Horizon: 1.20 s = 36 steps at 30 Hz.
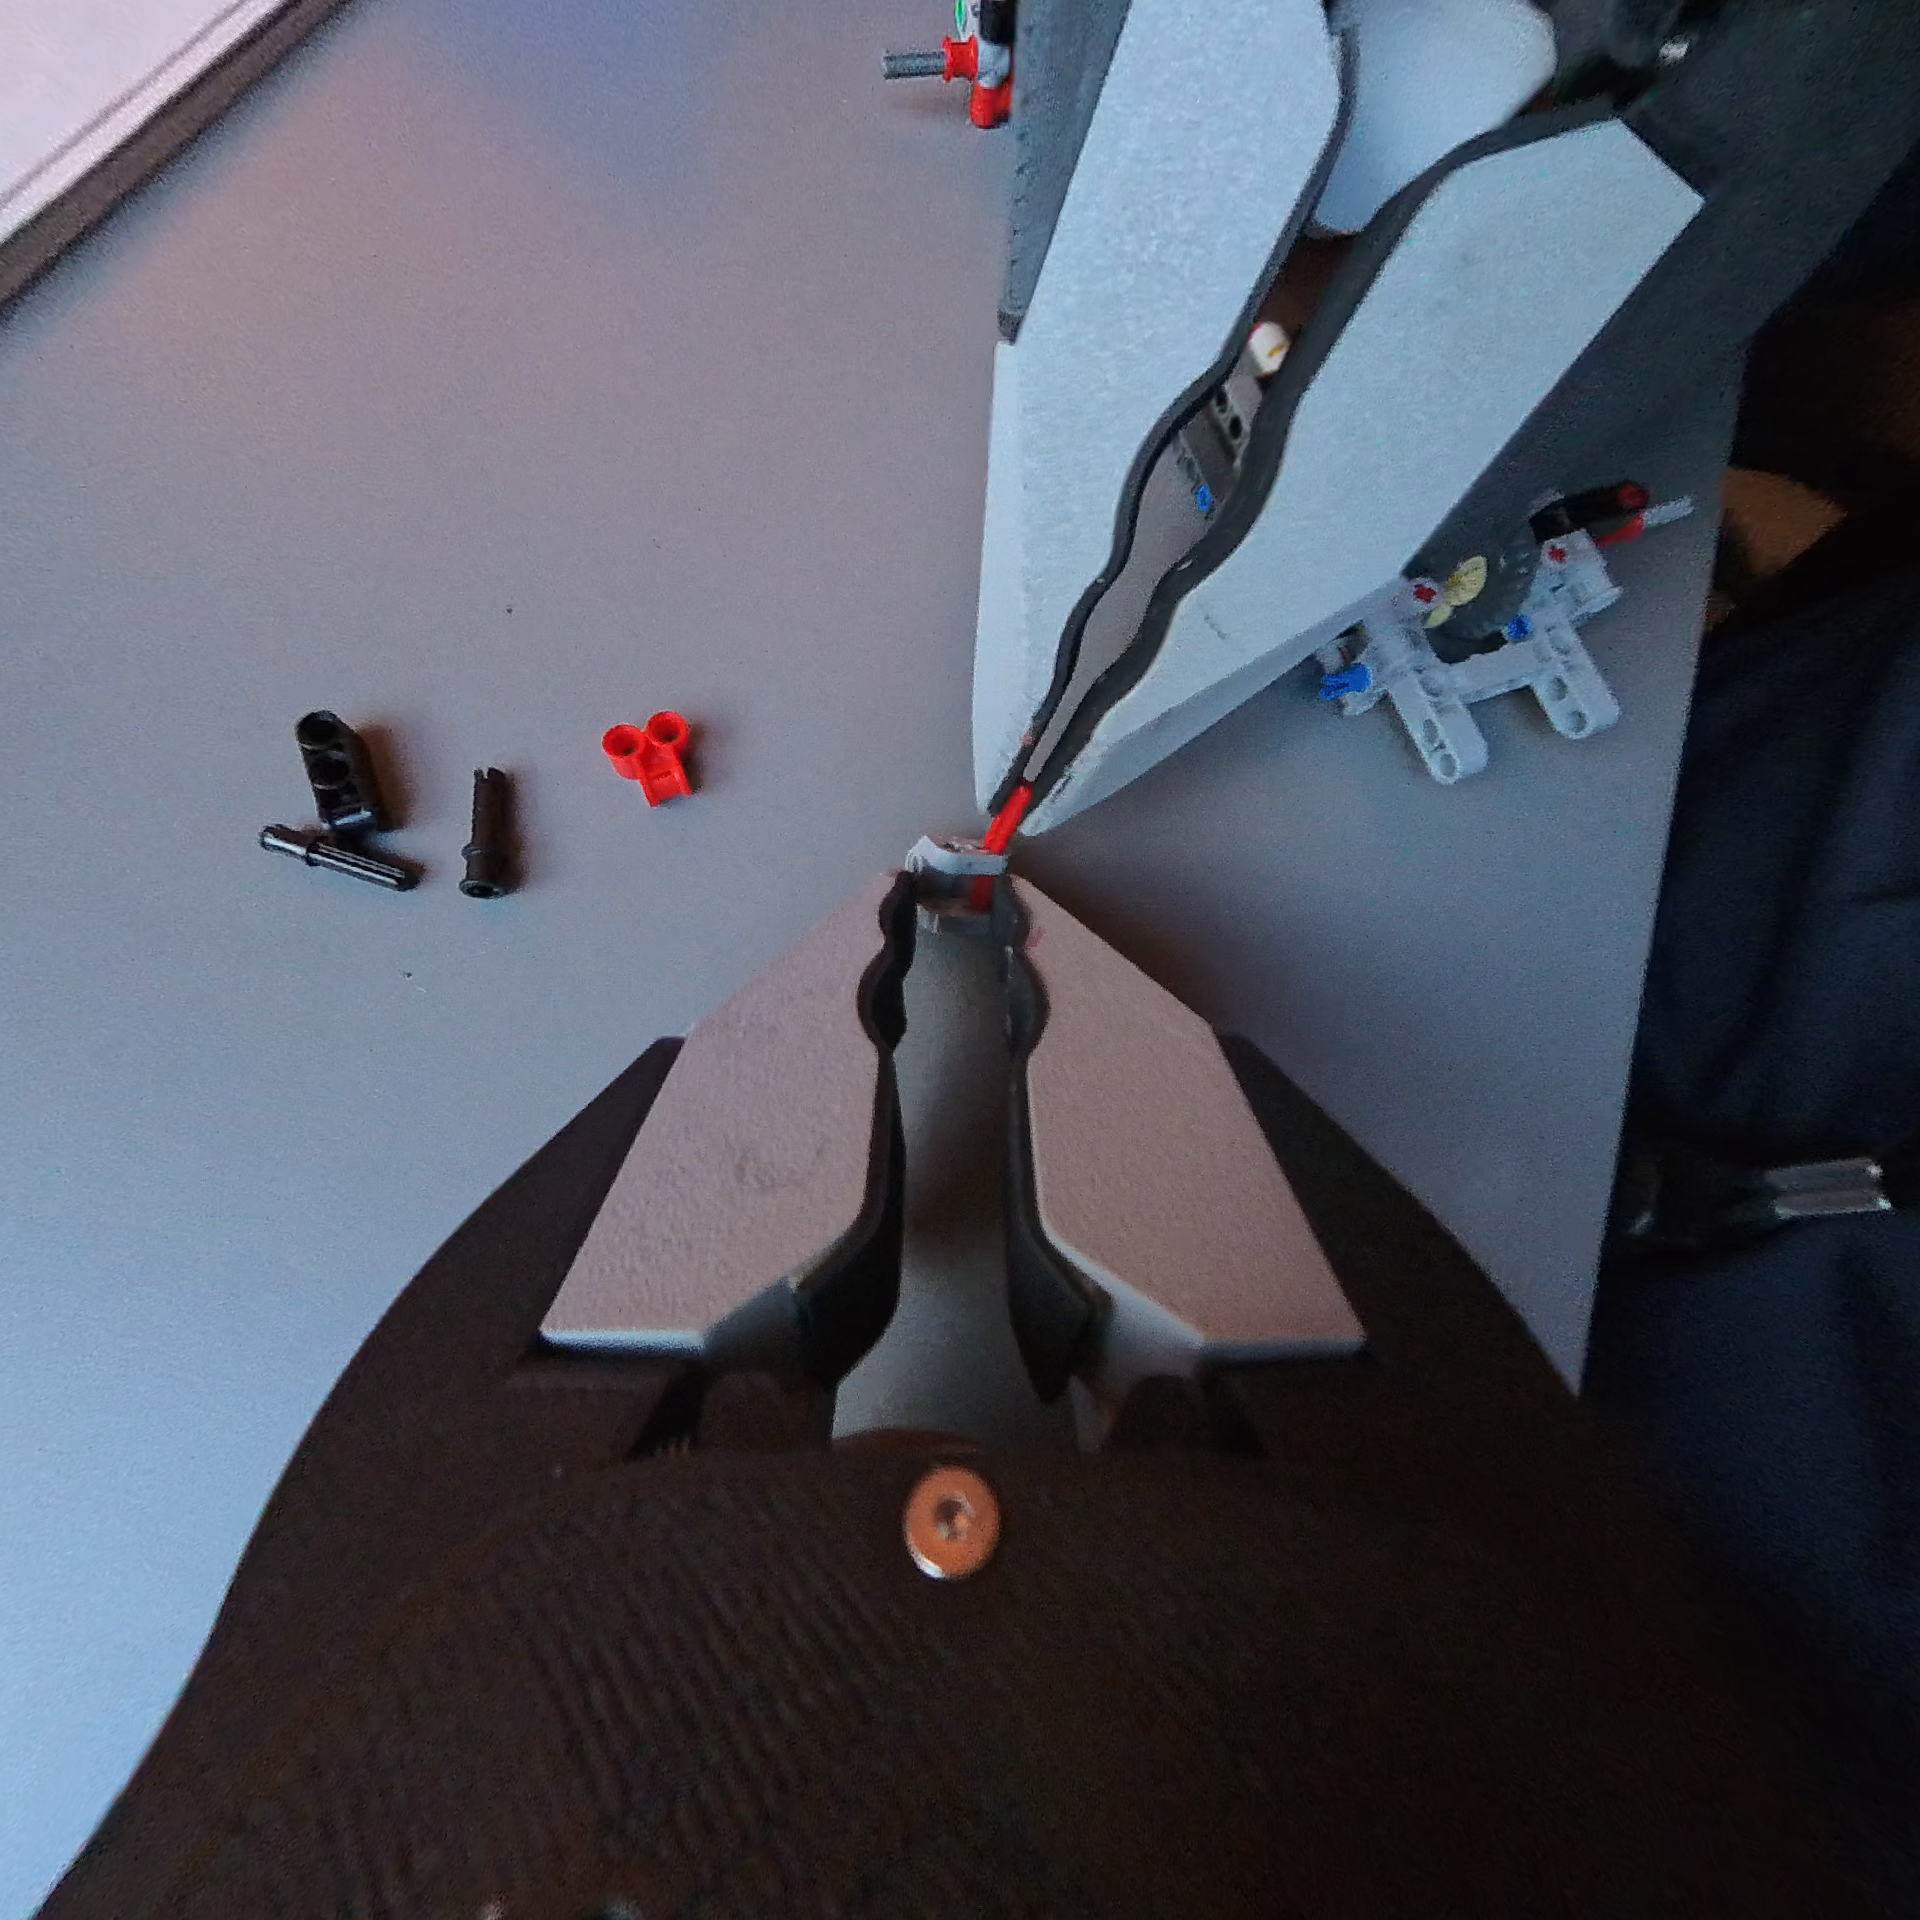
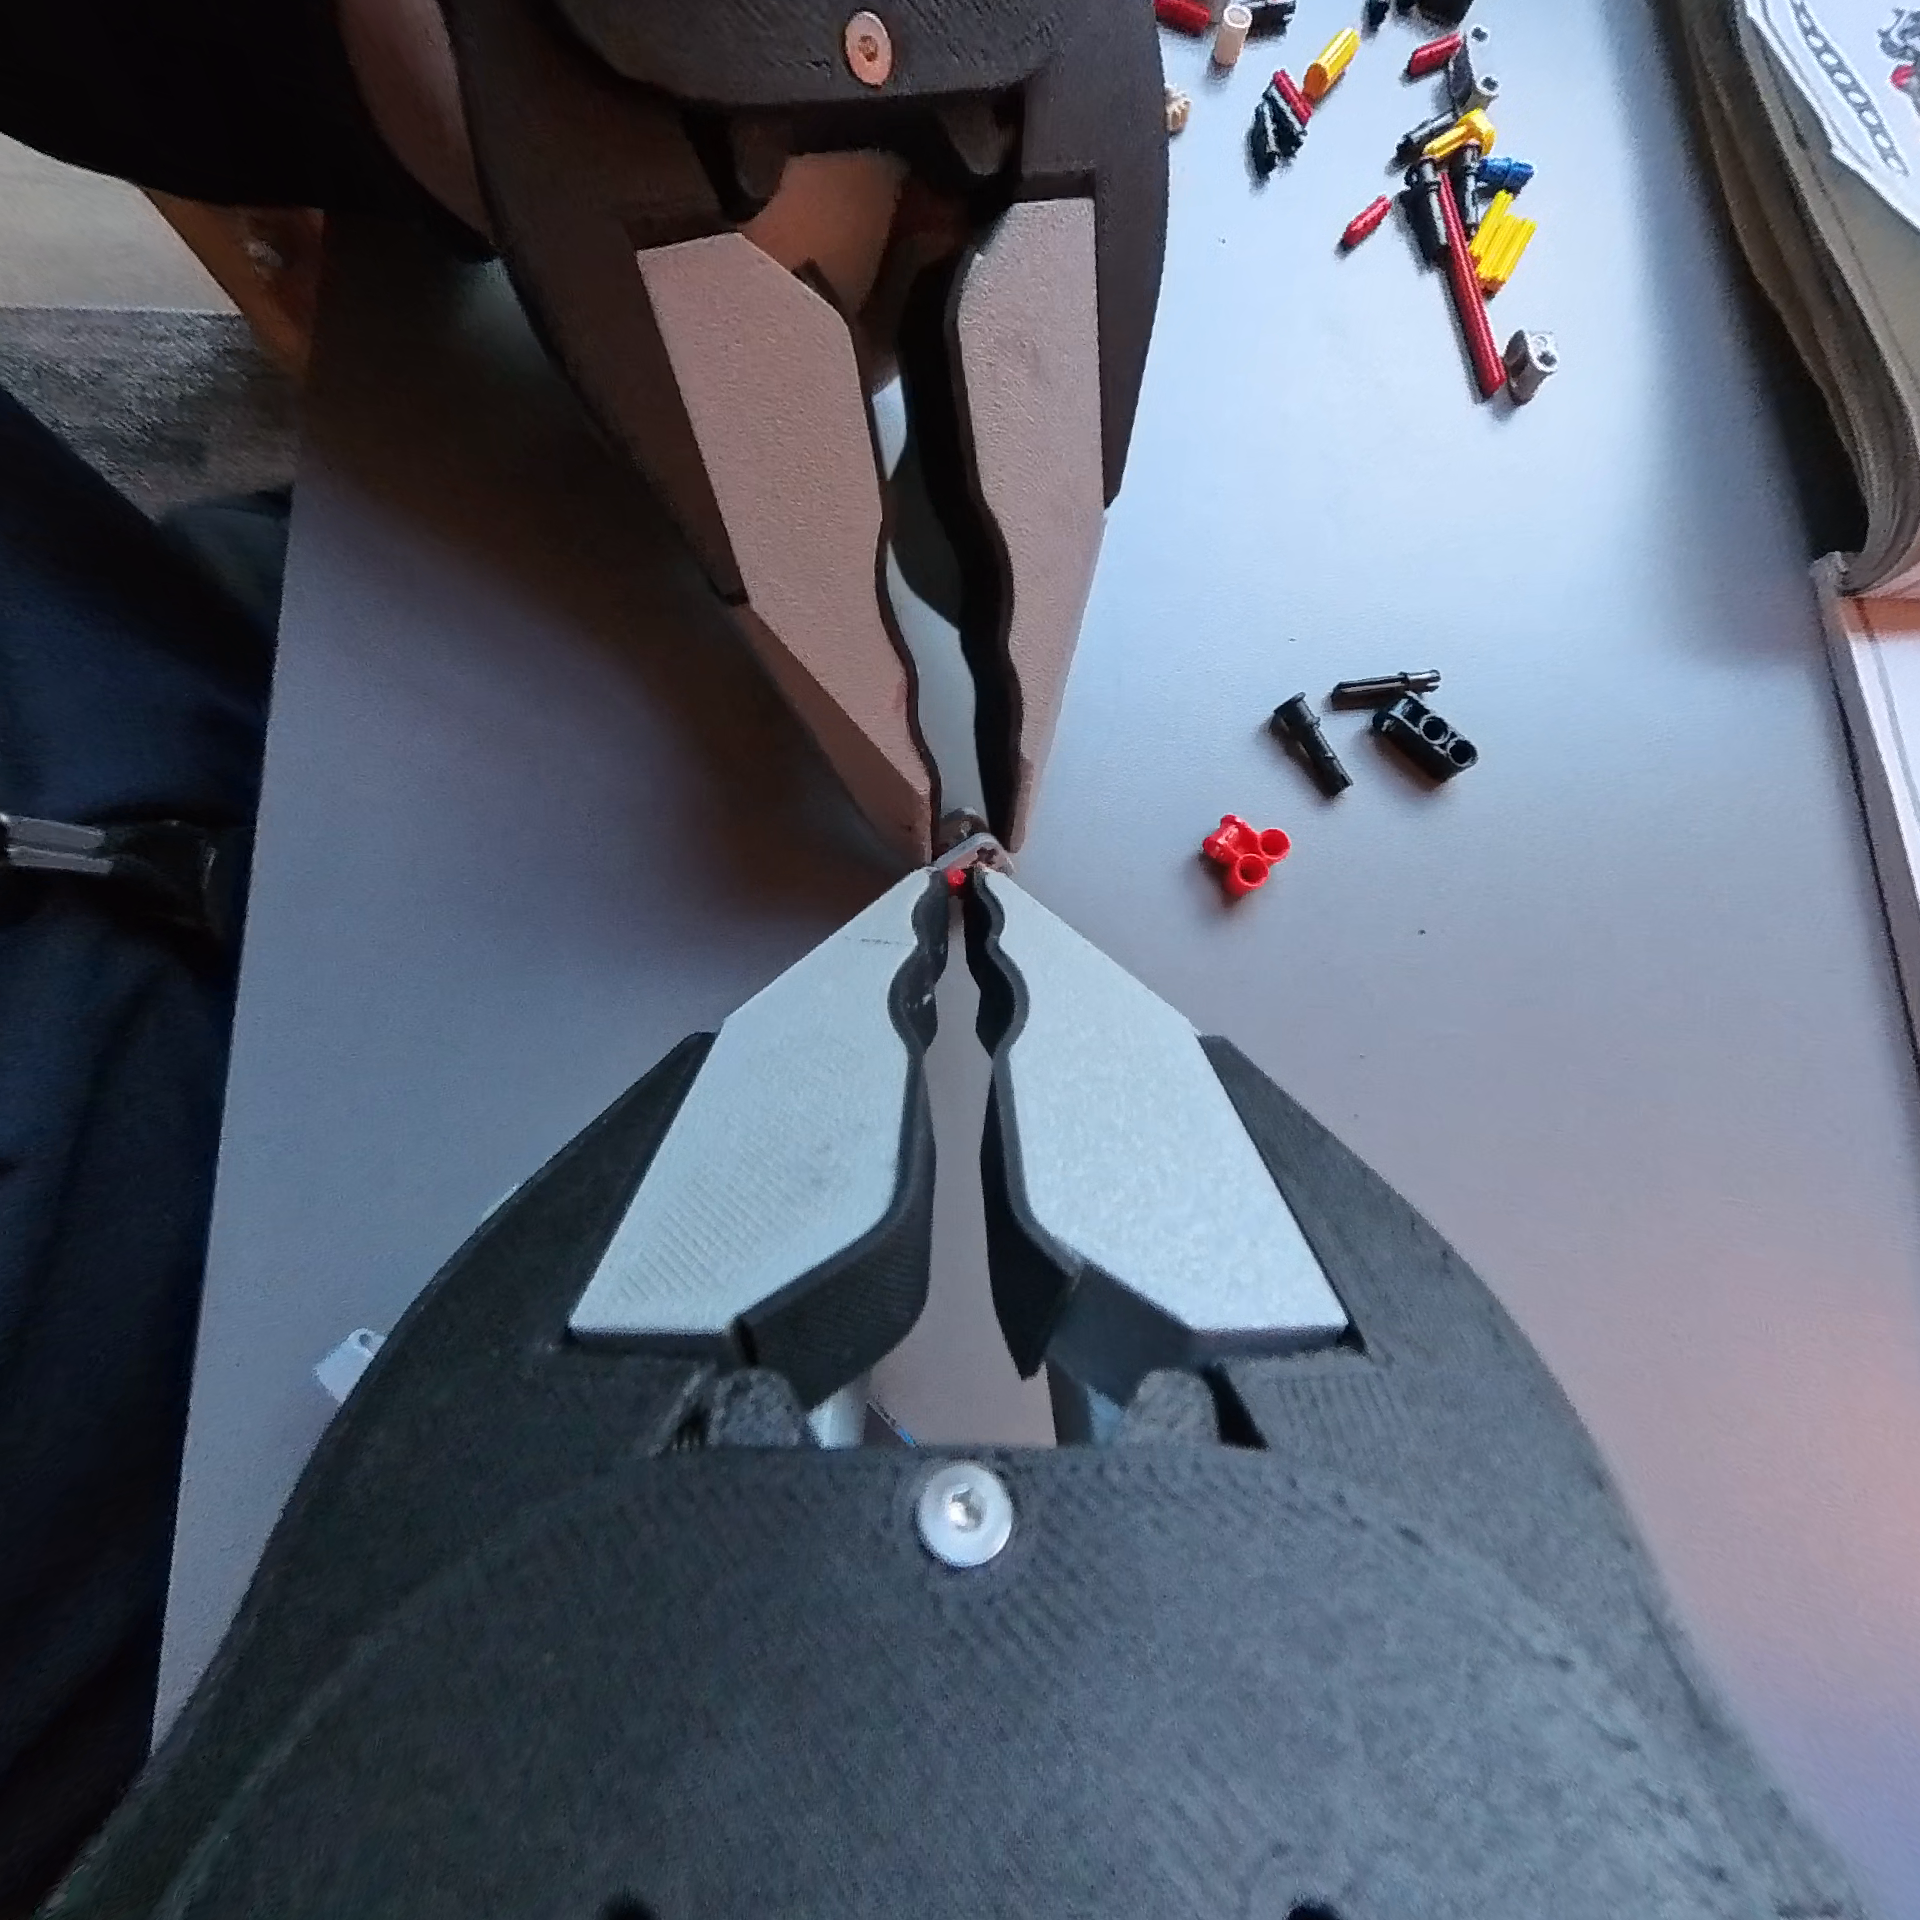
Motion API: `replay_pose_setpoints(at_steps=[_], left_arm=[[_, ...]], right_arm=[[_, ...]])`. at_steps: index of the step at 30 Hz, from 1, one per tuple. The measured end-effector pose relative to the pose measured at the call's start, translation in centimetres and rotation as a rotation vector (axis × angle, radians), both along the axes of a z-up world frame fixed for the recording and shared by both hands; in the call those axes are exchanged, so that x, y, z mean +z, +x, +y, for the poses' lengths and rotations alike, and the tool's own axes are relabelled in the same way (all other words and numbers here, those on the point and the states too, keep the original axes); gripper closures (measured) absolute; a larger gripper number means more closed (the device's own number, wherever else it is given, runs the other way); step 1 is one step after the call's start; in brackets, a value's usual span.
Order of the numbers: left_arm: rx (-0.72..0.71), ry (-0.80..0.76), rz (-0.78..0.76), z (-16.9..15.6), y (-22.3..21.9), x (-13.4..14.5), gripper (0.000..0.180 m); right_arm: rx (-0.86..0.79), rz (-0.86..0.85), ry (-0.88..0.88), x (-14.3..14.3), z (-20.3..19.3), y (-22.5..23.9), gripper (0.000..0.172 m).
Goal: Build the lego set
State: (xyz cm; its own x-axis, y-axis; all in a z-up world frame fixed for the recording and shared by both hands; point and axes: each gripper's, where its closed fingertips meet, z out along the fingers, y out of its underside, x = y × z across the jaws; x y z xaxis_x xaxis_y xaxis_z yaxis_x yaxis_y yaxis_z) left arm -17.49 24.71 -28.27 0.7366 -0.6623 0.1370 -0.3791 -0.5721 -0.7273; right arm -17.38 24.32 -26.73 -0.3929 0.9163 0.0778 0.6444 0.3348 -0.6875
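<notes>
Item 1: your left gripper (image 1: 956,899), held low over the grey table (image 1: 520,468). Its fingers are closed on a small light-grey connector piece (image 1: 961,857) pinched at the very tips.

Item 2: your right gripper (image 2: 961,883), meeting the left one tip to tip above the table. Its fingers are closed on a thin red axle (image 1: 1008,816), gripped by one end; the axle's other end passes through the grey piece.

Item 3: a red double-hole connector (image 1: 649,758), lying loose on the table just beside the meeting tips.

Item 4: three black parts further along the same side: a black pin (image 1: 486,836), a black two-hole connector (image 1: 338,769) and a black axle pin (image 1: 338,857), the last two touching.

Item 5: a light-grey beam assembly (image 1: 1475,665) with a black wheel and blue pins, near the table edge closest to you, partly behind your right gripper.

Item 6: a scatter of small red, yellow, black and blue parts (image 2: 1455,177) toward the far end of the table, with a long red axle among them.

Item 7: a thick stack of printed pages (image 2: 1829,260) at the table's far corner.
</notes>
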Motion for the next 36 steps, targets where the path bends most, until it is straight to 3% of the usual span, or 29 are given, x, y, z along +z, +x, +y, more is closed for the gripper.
replay_pose_setpoints(at_steps=[7, 13, 22, 28, 32, 36], left_arm=[[-0.018, 0.194, 0.262, -0.2, -0.3, 0.0, 0.168], [-0.008, 0.223, 0.244, -0.2, 0.1, 0.1, 0.168], [0.014, 0.301, 0.34, 0.3, -1.0, 0.2, 0.168], [0.035, 0.305, 0.356, 0.2, -1.4, 0.2, 0.168], [0.077, 0.311, 0.268, 0.4, -1.7, 1.4, 0.168], [0.128, 0.345, 0.074, 1.0, -1.7, 4.0, 0.168]], right_arm=[[0.028, 0.02, 0.082, -0.4, -0.3, 0.2, 0.171], [0.057, 0.002, 0.188, -1.6, -0.2, 0.2, 0.171], [-0.004, 0.068, 0.086, 0.3, 0.5, -0.3, 0.172], [-0.014, 0.065, 0.134, 0.0, 1.1, -0.4, 0.171], [-0.042, 0.075, 0.195, 0.2, 3.7, -1.2, 0.171], [-0.063, 0.024, 0.114, 0.5, 5.1, -2.3, 0.171]])
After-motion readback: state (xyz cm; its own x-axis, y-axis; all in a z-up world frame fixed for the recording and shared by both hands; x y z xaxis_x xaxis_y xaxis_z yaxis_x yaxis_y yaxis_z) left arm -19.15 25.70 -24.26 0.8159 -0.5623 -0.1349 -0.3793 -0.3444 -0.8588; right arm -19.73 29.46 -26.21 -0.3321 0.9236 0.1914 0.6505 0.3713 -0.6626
